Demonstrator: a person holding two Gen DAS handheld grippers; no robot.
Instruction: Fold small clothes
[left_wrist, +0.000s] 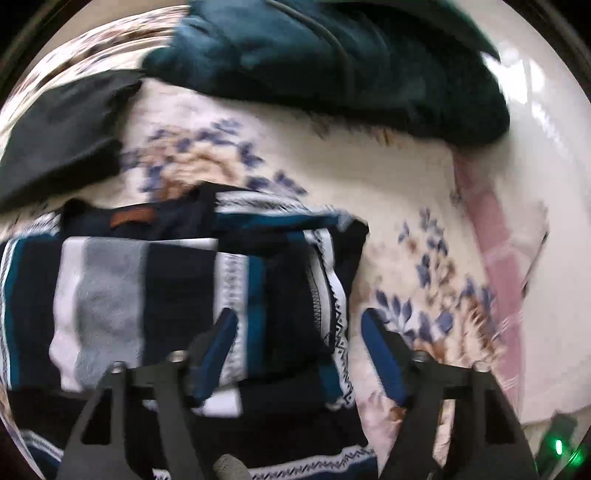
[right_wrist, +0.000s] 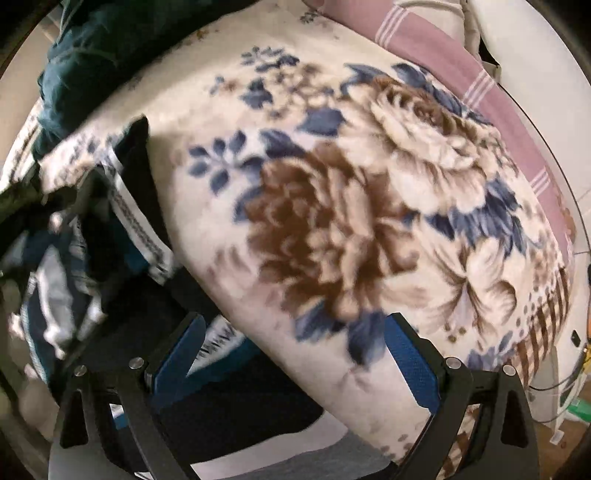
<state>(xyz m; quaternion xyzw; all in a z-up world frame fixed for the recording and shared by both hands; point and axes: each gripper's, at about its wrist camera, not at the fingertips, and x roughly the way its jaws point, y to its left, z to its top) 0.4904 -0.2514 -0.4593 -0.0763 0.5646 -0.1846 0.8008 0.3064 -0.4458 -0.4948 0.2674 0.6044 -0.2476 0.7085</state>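
Note:
A striped knit garment (left_wrist: 155, 288) in navy, teal, white and grey, with a brown label near its collar, lies partly folded on a floral blanket (left_wrist: 406, 192). My left gripper (left_wrist: 299, 325) is open just above the garment's right edge, its left finger over the cloth and its right finger over the blanket. In the right wrist view the same garment (right_wrist: 122, 229) lies bunched at the left. My right gripper (right_wrist: 295, 332) is open, its left finger over the garment's dark hem (right_wrist: 229, 398) and its right finger over the blanket (right_wrist: 332, 221). Neither gripper holds anything.
A dark teal garment (left_wrist: 332, 62) is piled at the back of the bed, also seen in the right wrist view (right_wrist: 88, 55). A dark grey cloth (left_wrist: 59, 136) lies at the back left. A pink striped sheet (right_wrist: 480, 96) edges the blanket on the right.

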